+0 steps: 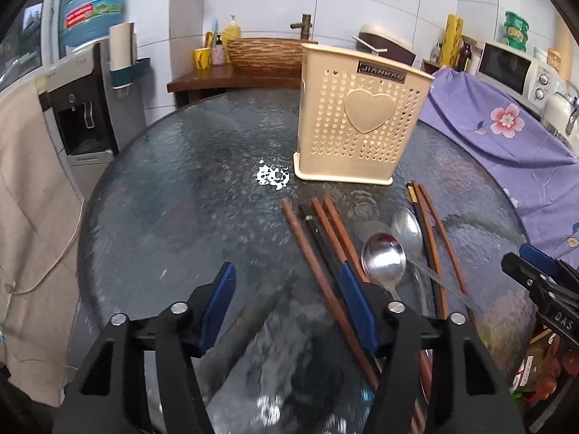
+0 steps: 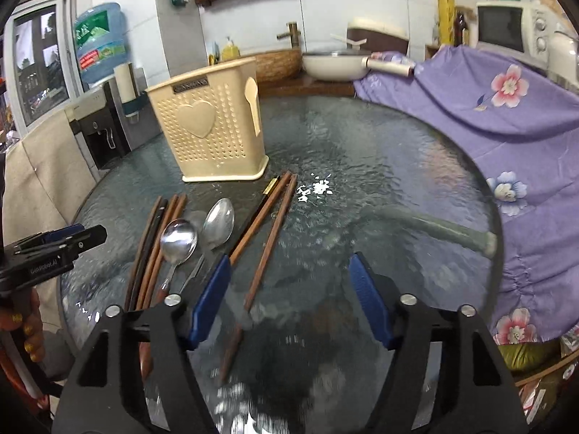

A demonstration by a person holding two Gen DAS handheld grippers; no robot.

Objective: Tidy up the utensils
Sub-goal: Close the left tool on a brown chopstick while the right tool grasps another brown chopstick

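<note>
**Both tools apart above the laid-out cutlery**

My left tool (image 1: 289, 307) hung over the near edge of the round glass tabletop (image 1: 173, 199), its blue pads apart and nothing between them but bare glass; its right pad overlapped the nearest chopsticks in view, though I could not tell whether it touched them. My right tool (image 2: 291, 298) stood likewise apart, and one brown chopstick (image 2: 269, 249) ran up between its pads without either pad pressing on it. No earlier view was at hand, so I say only how the pads stood.

Just beyond the tools the utensils lay flat on the glass, side by side: a group of brown and black chopsticks (image 1: 318, 238) to the left, two steel spoons (image 1: 383, 258) in the middle with bowls pointing away from me, and more chopsticks (image 1: 432, 231) to the right.

Behind them, upright and near the middle of the tabletop, stood the cream perforated utensil holder (image 1: 362, 123) with a heart on its front. A purple flowered cloth (image 2: 488, 126) draped the right rim. Farther back stood a water dispenser (image 1: 79, 108) and a microwave (image 1: 506, 63).
</note>
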